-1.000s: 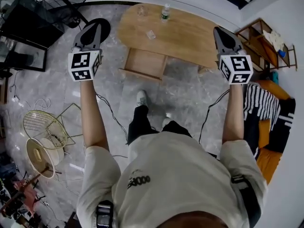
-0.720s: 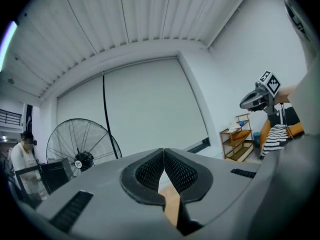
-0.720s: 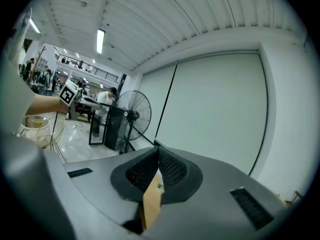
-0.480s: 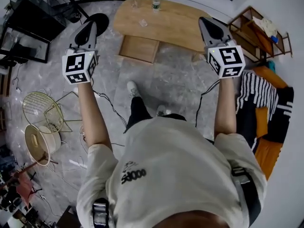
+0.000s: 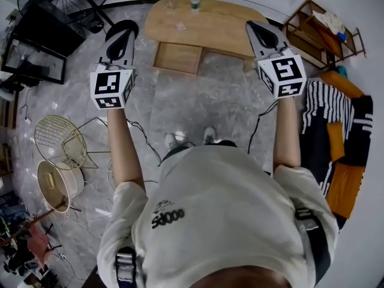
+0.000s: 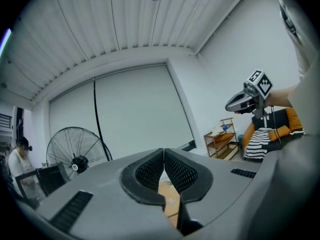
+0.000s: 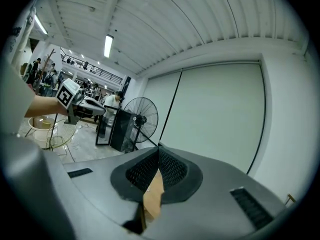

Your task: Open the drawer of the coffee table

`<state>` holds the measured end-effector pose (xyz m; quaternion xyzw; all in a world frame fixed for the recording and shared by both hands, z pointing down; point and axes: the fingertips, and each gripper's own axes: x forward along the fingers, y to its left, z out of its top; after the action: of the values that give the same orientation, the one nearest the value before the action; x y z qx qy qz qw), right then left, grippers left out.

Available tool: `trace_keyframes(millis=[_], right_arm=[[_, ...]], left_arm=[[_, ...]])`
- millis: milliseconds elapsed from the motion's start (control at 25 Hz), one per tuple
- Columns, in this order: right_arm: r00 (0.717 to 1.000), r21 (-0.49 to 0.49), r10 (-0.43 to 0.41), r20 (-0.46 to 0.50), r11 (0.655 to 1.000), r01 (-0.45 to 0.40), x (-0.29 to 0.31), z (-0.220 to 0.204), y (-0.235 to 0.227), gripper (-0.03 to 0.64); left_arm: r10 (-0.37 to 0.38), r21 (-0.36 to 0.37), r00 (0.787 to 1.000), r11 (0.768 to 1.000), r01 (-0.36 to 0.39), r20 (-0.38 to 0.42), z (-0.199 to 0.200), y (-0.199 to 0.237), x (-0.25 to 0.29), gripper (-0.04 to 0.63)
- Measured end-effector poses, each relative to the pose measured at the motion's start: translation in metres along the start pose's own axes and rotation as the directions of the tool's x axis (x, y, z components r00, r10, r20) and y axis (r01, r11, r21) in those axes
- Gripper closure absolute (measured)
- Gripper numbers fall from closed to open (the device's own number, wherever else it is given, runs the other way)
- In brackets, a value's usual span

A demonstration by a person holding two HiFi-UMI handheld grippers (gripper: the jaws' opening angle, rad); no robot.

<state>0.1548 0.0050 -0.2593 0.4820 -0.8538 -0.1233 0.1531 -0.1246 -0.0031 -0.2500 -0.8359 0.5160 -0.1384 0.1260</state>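
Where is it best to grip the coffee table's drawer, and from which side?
Probably the top edge of the front board of the drawer, coming from the near side and above. It stands pulled out from under the coffee table, open upward, so that edge is free. No handle shows.

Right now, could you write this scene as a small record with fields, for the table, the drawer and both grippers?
coffee table: wooden, oval, at the top of the head view
drawer: pulled out on the table's near side; its inside looks empty
on table: one upright bottle near the far edge
left gripper: jaws together, holding nothing, touching neither table nor drawer
right gripper: jaws together, holding nothing, touching neither table nor drawer
task state: drawer already open
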Motion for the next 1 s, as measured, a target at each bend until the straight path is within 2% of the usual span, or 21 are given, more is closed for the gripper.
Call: trace_keyframes(millis=[280, 560, 800, 1000], right_arm=[[0.999, -0.005, -0.026, 0.019, 1.0, 0.026, 0.0, 0.037, 0.052, 0.611], [1.0, -0.012, -0.001, 0.026, 1.0, 0.001, 0.014, 0.058, 0.101, 0.611], [1.0, -0.026, -0.001, 0.027, 1.0, 0.002, 0.019, 0.063, 0.111, 0.611], [1.0, -0.041, 0.004, 0.009, 0.999, -0.004, 0.028, 0.063, 0.115, 0.611]], left_arm=[[0.004, 0.003, 0.999, 1.0, -0.004, 0.036, 0.006, 0.034, -0.051, 0.575], [0.015, 0.021, 0.999, 1.0, -0.016, 0.044, 0.0, 0.058, -0.083, 0.575], [0.01, 0.039, 0.999, 0.999, -0.011, 0.035, -0.005, 0.059, -0.088, 0.577], [0.011, 0.027, 1.0, 1.0, -0.012, 0.028, -0.011, 0.066, -0.088, 0.575]])
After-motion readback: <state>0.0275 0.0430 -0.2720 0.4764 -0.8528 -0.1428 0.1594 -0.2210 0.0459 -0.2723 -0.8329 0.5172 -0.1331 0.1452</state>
